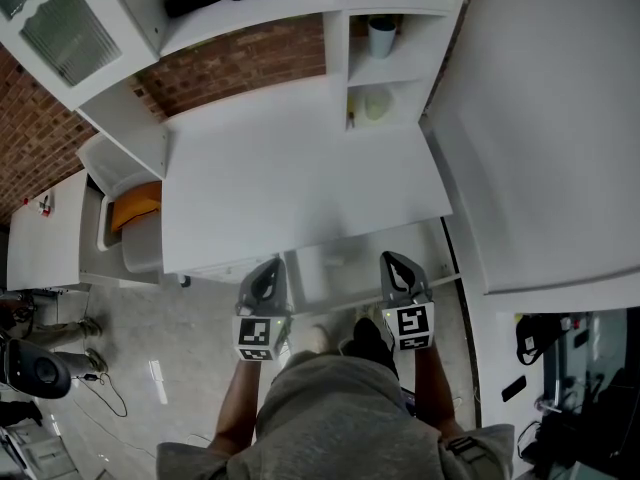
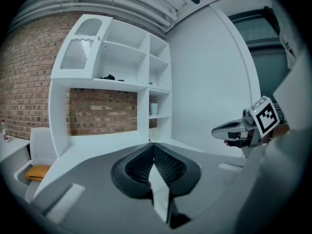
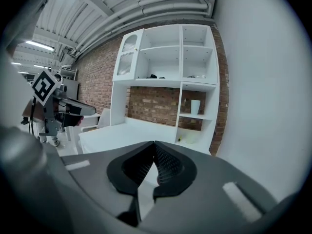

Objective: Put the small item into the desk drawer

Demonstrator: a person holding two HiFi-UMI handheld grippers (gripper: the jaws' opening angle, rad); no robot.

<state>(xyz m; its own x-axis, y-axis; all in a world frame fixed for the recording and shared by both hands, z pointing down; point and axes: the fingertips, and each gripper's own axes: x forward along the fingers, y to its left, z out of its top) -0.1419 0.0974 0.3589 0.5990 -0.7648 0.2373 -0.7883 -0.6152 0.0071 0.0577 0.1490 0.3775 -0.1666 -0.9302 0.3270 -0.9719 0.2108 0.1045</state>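
Left gripper [image 1: 274, 265], right gripper [image 1: 391, 262]: two, both clenched empty (tips touching); one white desk [image 1: 300, 173], one cup [image 1: 381, 36].

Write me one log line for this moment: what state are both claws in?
left claw: shut, empty | right claw: shut, empty | place: both near front edge of white desk
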